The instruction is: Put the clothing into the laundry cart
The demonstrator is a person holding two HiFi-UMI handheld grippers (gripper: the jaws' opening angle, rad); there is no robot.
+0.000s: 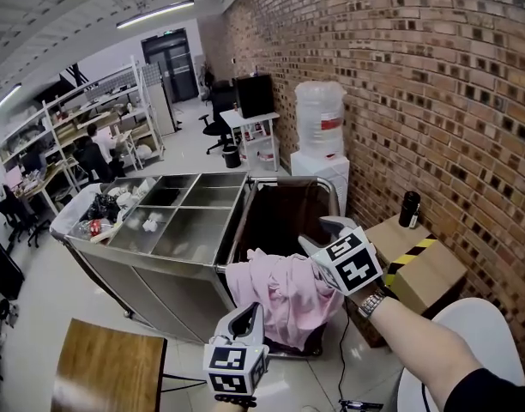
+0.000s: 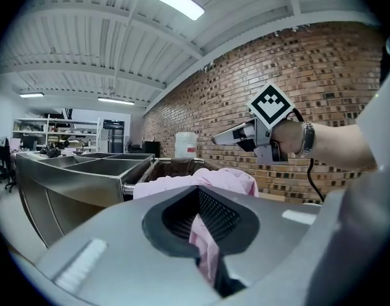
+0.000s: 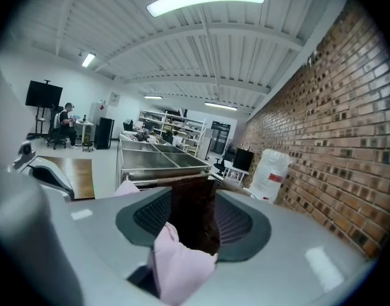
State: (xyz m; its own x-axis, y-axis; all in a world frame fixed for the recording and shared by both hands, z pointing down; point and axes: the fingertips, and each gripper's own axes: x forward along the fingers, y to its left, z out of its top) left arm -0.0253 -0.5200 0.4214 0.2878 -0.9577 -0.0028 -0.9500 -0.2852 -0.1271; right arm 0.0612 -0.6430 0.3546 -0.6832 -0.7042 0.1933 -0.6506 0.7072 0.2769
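Note:
A pink garment [image 1: 280,294] hangs over the near rim of the laundry cart [image 1: 284,209], a dark brown bag on a steel frame. My left gripper [image 1: 248,314] is at the garment's lower near edge, level, shut on a fold of pink cloth [image 2: 204,247]. My right gripper [image 1: 331,230] is higher, over the cart's near right corner, with the garment's upper end reaching into it. In the right gripper view a bunch of pink fabric [image 3: 179,266] fills the base of the jaws, and the brown bag [image 3: 192,215] shows beyond. The left gripper view shows the right gripper [image 2: 220,139] above the garment [image 2: 208,176].
A steel trolley with several compartments [image 1: 185,221] stands against the cart's left side. A brick wall [image 1: 417,75] runs along the right, with a water dispenser [image 1: 321,123], a taped cardboard box [image 1: 425,269] and a black flask [image 1: 409,209]. A wooden table [image 1: 108,367] is near left, a white seat [image 1: 477,324] near right.

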